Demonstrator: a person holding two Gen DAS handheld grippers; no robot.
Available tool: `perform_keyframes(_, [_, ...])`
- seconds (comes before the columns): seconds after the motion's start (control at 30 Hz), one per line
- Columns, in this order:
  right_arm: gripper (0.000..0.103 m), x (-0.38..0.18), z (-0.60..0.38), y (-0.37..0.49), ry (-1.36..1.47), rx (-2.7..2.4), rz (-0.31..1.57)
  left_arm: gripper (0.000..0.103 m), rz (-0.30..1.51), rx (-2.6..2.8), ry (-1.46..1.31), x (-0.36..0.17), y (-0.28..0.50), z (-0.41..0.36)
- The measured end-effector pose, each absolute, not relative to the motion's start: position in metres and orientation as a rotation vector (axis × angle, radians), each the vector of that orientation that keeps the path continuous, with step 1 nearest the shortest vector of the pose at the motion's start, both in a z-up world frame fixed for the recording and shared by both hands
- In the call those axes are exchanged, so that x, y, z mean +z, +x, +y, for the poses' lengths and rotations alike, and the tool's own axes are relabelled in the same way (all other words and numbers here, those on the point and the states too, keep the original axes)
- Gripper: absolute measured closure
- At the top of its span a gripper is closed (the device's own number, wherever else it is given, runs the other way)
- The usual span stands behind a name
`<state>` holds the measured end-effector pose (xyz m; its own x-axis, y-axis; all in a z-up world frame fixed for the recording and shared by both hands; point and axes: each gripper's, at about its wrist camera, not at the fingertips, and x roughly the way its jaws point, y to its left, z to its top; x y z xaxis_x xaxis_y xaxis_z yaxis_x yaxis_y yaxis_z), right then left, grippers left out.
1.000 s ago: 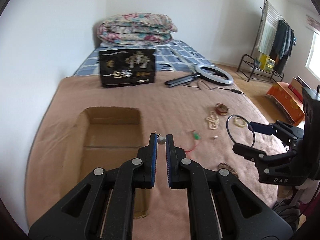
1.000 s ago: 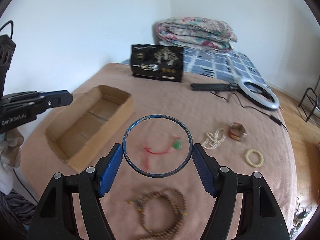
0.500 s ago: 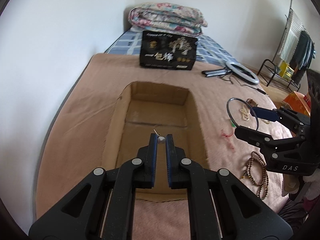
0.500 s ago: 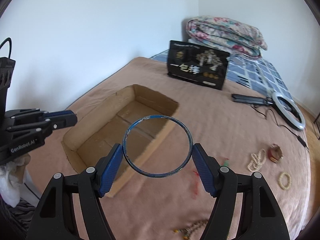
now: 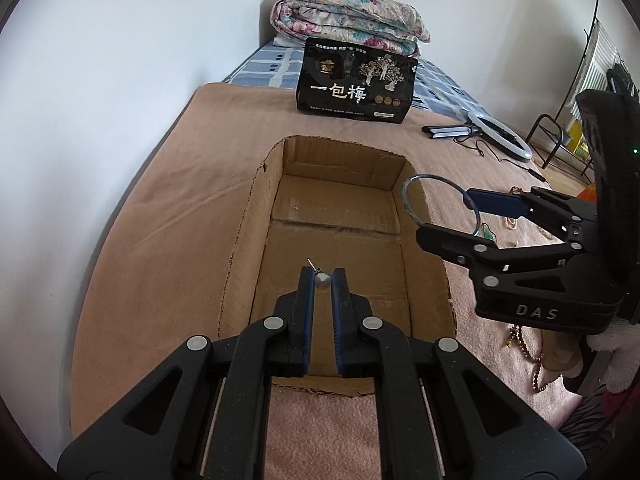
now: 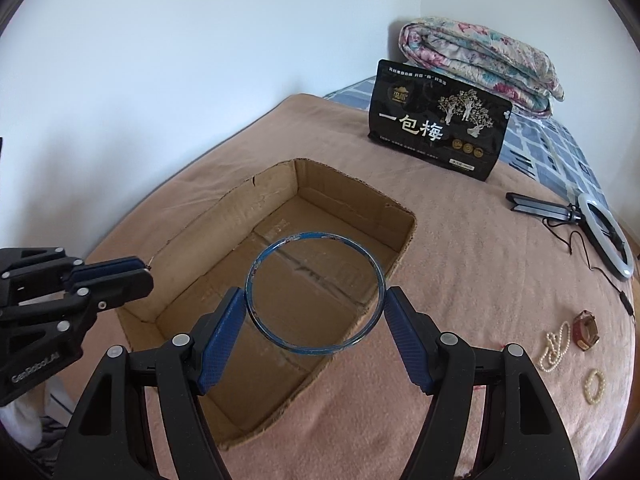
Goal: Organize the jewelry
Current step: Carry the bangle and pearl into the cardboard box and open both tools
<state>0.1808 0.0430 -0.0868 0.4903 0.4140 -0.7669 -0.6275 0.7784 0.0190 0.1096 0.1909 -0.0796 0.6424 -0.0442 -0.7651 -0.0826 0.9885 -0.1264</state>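
We are holding both loads right over the open cardboard box (image 6: 280, 280), left tongs (image 5: 322, 280) pinched nearly shut on what looks like a small pearl earring (image 5: 322, 281), right tongs (image 6: 314, 304) spread wide, clamping the blue bangle (image 6: 315, 292).

dark bead strand (image 5: 524, 344) partly hidden

Left gripper (image 5: 322, 280): jaws pinched on small silver bead earring (image 5: 322, 280), over open brown cardboard box (image 5: 244, 240).
Right gripper (image 5: 448, 216): clamps thin blue round bangle (image 5: 412, 184) above box's right wall.
Surface: tan blanket (image 5: 160, 240).
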Motion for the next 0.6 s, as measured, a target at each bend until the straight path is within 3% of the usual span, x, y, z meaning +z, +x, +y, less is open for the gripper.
perform_keyframes(0.37, [0.032, -0.0859, 0.0467, 0.1842, -0.25, 0.641, 0.852, 0.096, 0.869, 0.036, -0.157, -0.0786, 0.1094, 0.1947])
perform_keyframes(0.4, [0.032, -0.0852, 0.0462, 0.1837, -0.248, 0.638, 0.851, 0.091, 0.872, 0.042, -0.161, -0.079, 0.11, 0.1956])
perform_keyframes(0.47, [0.031, -0.0843, 0.0453, 0.1844, -0.247, 0.628, 0.85, 0.056, 0.873, 0.051, -0.173, -0.0794, 0.1101, 0.1979])
perform_keyframes(0.53, [0.022, -0.0833, 0.0443, 0.1846, -0.247, 0.618, 0.846, 0.046, 0.86, 0.07, -0.17, -0.0784, 0.1084, 0.1987])
perform_keyframes(0.6, [0.021, -0.0817, 0.0424, 0.1841, -0.249, 0.606, 0.836, 0.046, 0.862, 0.071, -0.161, -0.077, 0.1088, 0.1966])
